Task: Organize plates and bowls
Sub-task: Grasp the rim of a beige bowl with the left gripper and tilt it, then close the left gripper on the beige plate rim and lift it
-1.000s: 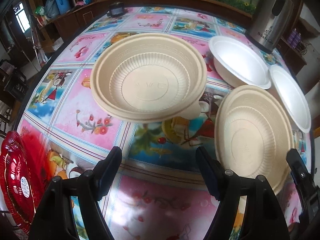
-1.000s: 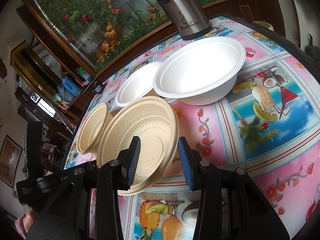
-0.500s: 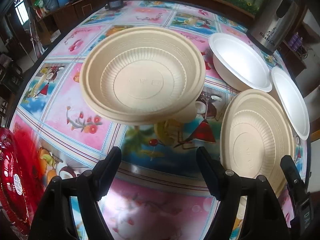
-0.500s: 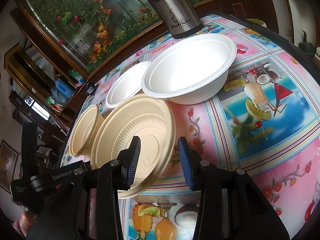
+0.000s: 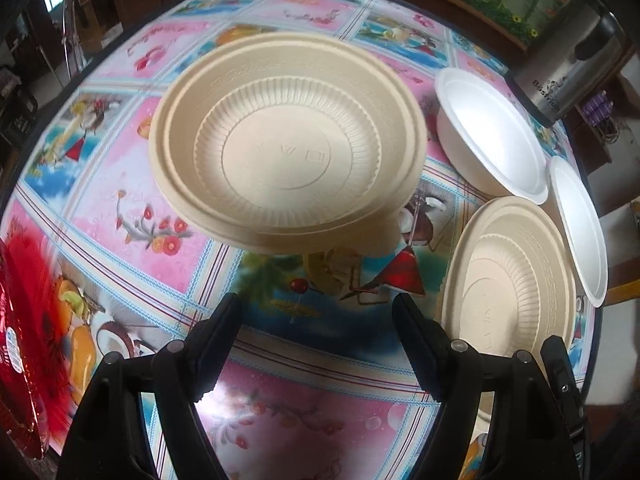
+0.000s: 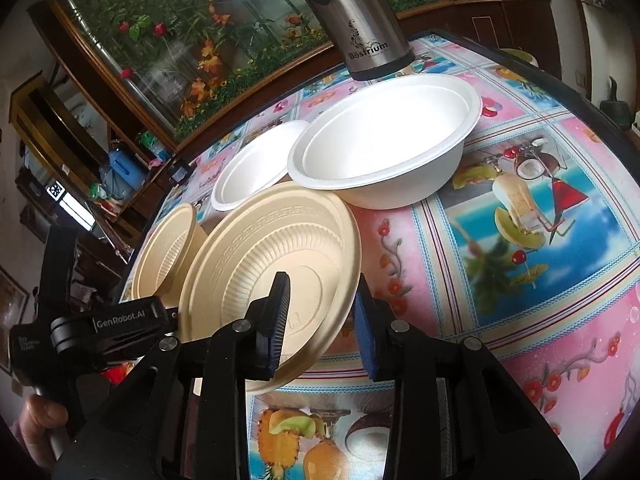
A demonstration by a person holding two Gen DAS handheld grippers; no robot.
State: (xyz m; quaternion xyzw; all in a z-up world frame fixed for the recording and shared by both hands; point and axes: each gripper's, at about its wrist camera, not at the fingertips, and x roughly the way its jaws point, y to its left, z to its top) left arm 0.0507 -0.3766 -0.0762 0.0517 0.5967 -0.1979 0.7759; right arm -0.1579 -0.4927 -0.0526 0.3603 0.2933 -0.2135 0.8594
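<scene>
A beige ribbed bowl [image 5: 286, 148] sits on the patterned table ahead of my left gripper [image 5: 318, 316], which is open and empty just short of its near rim. A beige plate [image 5: 516, 280] lies at the right; in the right wrist view this plate [image 6: 272, 256] has its near rim between the jaws of my right gripper [image 6: 322, 316], which stand apart around it. The beige bowl [image 6: 166, 252] shows to its left. A large white bowl [image 6: 384, 148] and a smaller white bowl [image 6: 256, 168] sit behind; they also show in the left wrist view [image 5: 488, 132] [image 5: 580, 228].
A steel thermos [image 6: 356, 16] stands at the table's far edge behind the white bowls. A red foil plate [image 5: 24, 344] lies at the left edge. Wooden cabinets and a flower-painted panel ring the table. The left gripper's body [image 6: 100, 324] sits beside the beige plate.
My left gripper has moved closer to the beige bowl, which now looks larger. My right gripper has edged forward around the beige plate's rim.
</scene>
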